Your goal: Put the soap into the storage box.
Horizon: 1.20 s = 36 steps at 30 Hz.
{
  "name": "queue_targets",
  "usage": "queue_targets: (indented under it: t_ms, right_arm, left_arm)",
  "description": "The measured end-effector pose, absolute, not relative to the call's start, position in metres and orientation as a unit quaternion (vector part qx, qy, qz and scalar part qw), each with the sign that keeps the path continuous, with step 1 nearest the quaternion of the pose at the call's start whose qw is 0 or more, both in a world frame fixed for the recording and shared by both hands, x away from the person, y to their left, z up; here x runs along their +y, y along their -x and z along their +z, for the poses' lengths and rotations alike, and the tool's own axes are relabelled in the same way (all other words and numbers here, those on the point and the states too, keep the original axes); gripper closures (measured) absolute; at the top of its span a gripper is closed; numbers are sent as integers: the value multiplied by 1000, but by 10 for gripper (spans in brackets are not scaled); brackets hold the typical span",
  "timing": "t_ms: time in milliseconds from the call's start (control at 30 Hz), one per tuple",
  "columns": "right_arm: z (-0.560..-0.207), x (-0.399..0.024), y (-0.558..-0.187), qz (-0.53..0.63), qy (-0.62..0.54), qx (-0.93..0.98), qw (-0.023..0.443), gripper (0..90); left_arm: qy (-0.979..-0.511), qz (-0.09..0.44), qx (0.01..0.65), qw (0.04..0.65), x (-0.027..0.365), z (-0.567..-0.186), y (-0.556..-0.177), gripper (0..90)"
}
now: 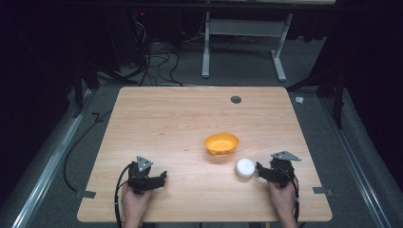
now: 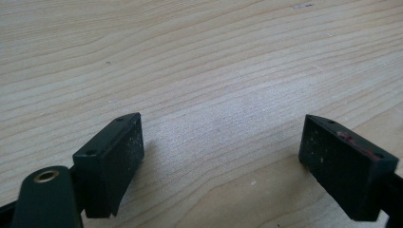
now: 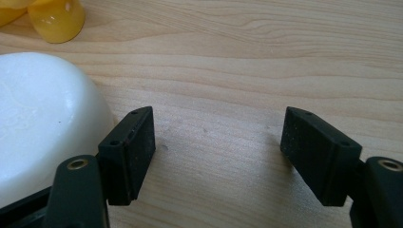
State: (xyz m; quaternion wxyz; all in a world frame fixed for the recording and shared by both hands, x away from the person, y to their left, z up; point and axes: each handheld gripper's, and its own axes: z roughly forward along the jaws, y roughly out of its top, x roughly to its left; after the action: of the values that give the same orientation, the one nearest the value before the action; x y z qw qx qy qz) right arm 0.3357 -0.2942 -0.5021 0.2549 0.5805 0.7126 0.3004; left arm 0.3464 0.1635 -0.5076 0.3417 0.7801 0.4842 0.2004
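One orange bowl point(image 1: 221, 143); one white bowl point(image 1: 245, 167), upturned; one wooden table point(image 1: 180, 123); two handheld grippers: left gripper point(image 1: 163, 176), right gripper point(image 1: 259, 167).

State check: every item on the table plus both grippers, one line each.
orange bowl: upright, mouth up, on the table.
white bowl: upside down, beside the right gripper, outside its jaws.
left gripper: open, nothing between the jaws.
right gripper: open, nothing between the jaws.

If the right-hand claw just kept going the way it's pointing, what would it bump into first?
Probably nothing soon: between the open jaws of the right claw lies bare wooden table. The white dome-shaped bowl sits just outside one jaw, so that jaw might graze it. Depth is hard to judge.
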Motion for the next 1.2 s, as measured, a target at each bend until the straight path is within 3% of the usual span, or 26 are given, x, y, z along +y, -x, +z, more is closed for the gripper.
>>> queue_targets:
  t_ms: [1200]
  right_arm:
    - [-497,-307,-328,319,-575,714,242,277]
  left_arm:
    - [-780,199,484,343,164,-508,-347,156]
